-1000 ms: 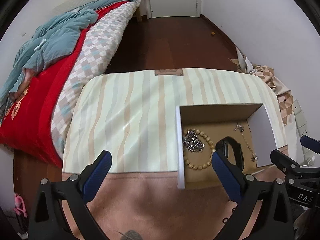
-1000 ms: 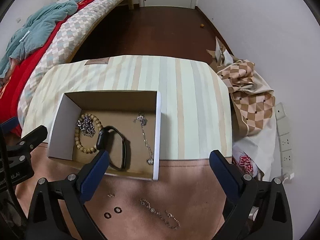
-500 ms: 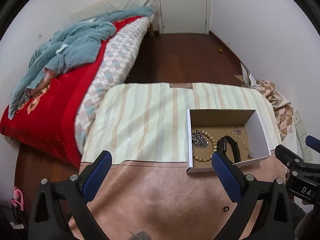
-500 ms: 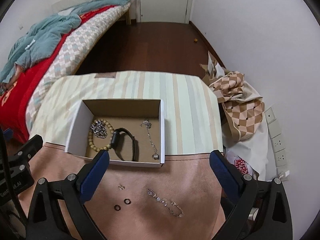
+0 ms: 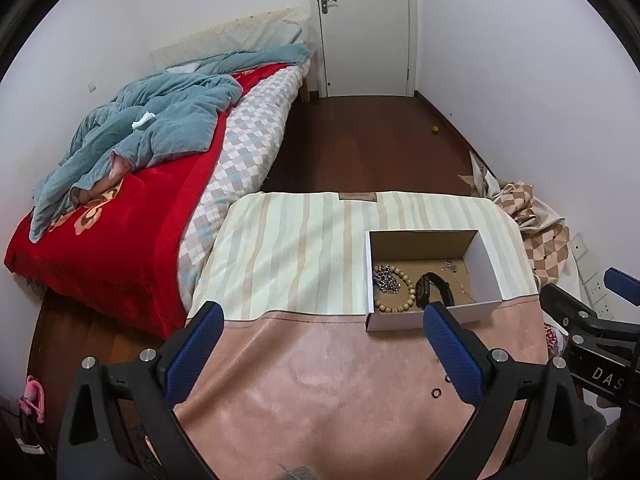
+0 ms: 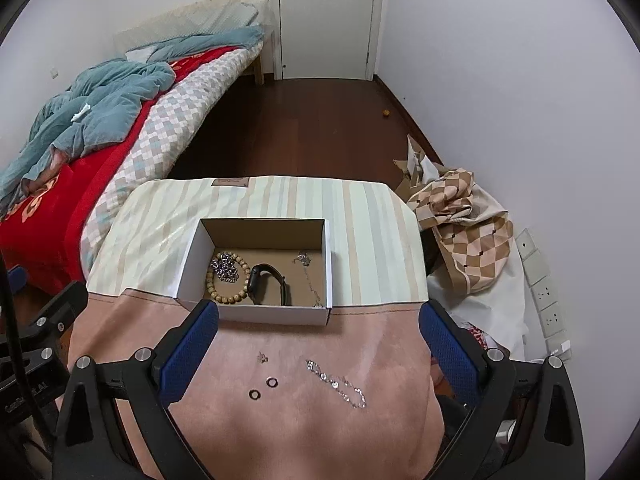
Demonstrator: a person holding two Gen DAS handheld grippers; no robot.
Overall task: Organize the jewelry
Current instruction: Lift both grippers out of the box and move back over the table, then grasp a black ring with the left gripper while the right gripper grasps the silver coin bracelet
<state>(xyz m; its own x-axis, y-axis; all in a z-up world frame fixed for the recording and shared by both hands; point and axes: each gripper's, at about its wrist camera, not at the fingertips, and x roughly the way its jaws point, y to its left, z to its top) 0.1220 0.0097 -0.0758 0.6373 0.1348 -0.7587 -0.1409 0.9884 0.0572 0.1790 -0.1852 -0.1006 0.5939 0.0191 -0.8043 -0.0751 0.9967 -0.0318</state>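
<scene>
- Both grippers have pulled back and up since the earlier frames: the cardboard box [image 6: 256,268] now looks smaller and farther off, and more of the pink cloth [image 6: 304,408] shows in front of it.
- The left gripper [image 5: 324,344] is spread wide, holding and touching nothing.
- The right gripper [image 6: 318,344] is equally wide open and empty above the cloth.
- In the box lie a wooden bead bracelet [image 6: 226,280], a silver chain [image 6: 226,268], a black smartwatch [image 6: 268,284] and a thin necklace [image 6: 308,276].
- On the cloth, near side: a crystal bracelet [image 6: 336,384], two dark rings [image 6: 263,387] and a small earring [image 6: 262,357].
</scene>
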